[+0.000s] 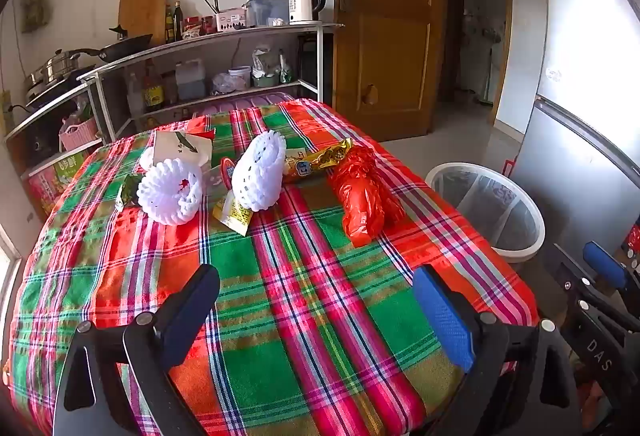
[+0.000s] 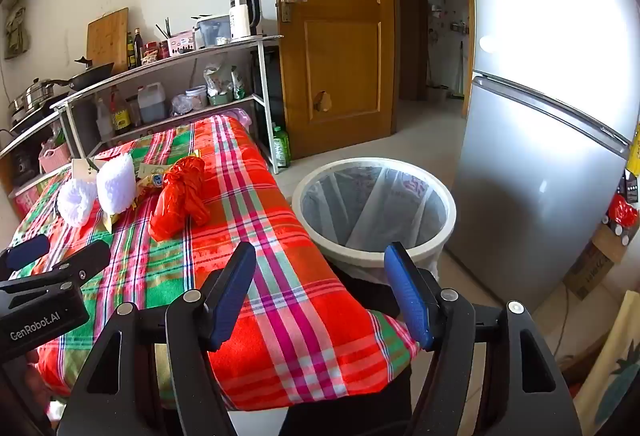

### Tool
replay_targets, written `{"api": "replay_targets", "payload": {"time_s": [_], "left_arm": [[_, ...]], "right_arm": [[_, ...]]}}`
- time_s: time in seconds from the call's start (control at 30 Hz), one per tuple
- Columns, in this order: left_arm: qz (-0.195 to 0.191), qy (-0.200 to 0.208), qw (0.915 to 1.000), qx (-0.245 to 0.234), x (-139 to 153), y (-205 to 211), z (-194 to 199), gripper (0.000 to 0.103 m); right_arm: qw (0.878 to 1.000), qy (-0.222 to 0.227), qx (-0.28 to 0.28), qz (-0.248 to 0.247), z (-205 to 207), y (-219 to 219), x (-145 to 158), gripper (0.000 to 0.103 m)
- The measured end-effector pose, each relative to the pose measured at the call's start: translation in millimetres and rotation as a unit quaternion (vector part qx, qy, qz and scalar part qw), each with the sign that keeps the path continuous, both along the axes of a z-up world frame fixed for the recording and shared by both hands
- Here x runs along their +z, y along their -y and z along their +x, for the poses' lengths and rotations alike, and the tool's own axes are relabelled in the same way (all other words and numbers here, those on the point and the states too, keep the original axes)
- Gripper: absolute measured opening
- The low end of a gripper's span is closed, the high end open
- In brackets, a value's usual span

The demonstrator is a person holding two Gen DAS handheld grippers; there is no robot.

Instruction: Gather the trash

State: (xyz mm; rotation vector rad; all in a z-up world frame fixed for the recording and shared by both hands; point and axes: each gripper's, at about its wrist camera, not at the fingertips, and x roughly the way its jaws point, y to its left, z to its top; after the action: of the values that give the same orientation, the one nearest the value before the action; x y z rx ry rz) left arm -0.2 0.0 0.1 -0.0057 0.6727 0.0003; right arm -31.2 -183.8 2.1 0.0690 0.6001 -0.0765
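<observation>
Both grippers, left gripper (image 1: 316, 310) and right gripper (image 2: 320, 296), hover with jaws wide, empty; nothing collected yet. Next, I judge: grasp the red plastic bag (image 1: 364, 196), carry it to the bin (image 2: 374, 212).

Crumpled red plastic bag (image 1: 366, 196) lies on desk (image 1: 304, 300) near bin-side edge. Two white foam fruit nets (image 1: 171, 191), yellow snack wrapper (image 1: 320, 159), small yellow packet (image 1: 234, 214) clustered beside it. White lined trash bin (image 2: 374, 210) on floor beside desk.
</observation>
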Motion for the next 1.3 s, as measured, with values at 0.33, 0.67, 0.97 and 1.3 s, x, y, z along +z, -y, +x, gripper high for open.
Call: {"api": "replay_targets", "payload": {"time_s": [0.33, 0.67, 0.97, 1.3], "left_arm": [[0.002, -0.003, 1.0, 0.001, -0.3, -0.1, 0.2, 0.098], [0.0, 0.002, 1.0, 0.003, 3.2, -0.6, -3.9, 0.098], [0.0, 0.0, 1.0, 0.005, 1.7, -1.1, -3.9, 0.098], [0.0, 0.0, 1.0, 0.004, 0.8, -1.1, -4.4, 0.098]], "right_arm": [[1.0, 0.007, -0.005, -0.003, -4.8, -2.5, 1.1, 0.067], [1.0, 0.009, -0.006, -0.002, -1.5, 1.5, 2.1, 0.067], [1.0, 0.01, -0.005, -0.003, -2.3, 1.1, 2.1, 0.067], [1.0, 0.01, -0.005, -0.004, -2.6, 0.9, 2.3, 0.067]]}}
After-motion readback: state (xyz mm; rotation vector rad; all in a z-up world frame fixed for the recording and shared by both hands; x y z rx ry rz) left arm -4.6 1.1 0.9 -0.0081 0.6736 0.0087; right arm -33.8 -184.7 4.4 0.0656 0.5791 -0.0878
